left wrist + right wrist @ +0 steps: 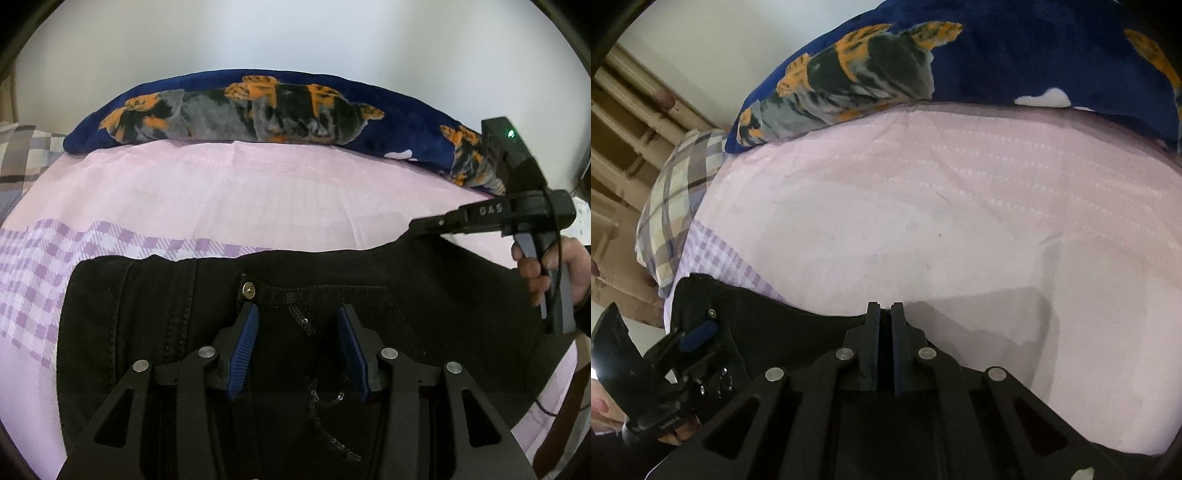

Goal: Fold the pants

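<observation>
Black pants [332, 295] lie spread on a bed with a pink and lilac checked sheet [221, 199], waistband toward a navy tiger-print blanket [258, 107]. The left gripper [298, 314] hovers over the metal waist button [248, 289], blue-padded jaws wide apart, holding nothing. The right gripper [885, 308] has its jaws nearly together at the fabric's far edge; it appears to pinch the cloth, though the contact is hard to make out. The pants look like soft, fairly heavy denim that will drape and sag; waistband corners and seams seem the firmest holds. The right gripper's body reads "DAS".
</observation>
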Demonstrator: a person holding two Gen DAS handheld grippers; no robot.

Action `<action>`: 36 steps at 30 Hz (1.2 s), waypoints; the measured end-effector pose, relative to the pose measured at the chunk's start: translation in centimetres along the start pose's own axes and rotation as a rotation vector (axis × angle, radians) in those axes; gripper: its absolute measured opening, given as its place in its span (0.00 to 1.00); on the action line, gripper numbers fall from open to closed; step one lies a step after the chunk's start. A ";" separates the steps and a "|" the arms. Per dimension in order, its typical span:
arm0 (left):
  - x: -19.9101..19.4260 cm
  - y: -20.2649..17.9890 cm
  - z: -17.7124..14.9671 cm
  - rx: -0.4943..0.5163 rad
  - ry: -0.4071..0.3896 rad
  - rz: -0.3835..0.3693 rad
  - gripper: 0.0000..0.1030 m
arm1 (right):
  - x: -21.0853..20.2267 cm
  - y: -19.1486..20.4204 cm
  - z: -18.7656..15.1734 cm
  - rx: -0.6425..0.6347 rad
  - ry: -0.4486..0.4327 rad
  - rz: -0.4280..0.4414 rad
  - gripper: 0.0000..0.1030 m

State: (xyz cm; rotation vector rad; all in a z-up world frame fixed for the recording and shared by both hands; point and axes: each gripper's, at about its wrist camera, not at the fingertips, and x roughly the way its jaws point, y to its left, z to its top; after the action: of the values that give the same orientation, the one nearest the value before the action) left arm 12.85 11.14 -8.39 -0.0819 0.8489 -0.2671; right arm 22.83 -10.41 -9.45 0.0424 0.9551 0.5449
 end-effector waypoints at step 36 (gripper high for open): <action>8.2 -13.8 3.5 0.239 0.100 -0.172 0.49 | -15.8 -18.0 -15.5 0.477 -0.323 -0.187 0.21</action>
State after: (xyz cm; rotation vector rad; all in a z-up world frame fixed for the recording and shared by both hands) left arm 17.85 -4.43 -9.64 0.0827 0.9050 -0.5362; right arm 11.14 -36.36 -11.33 0.4520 0.7440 0.1216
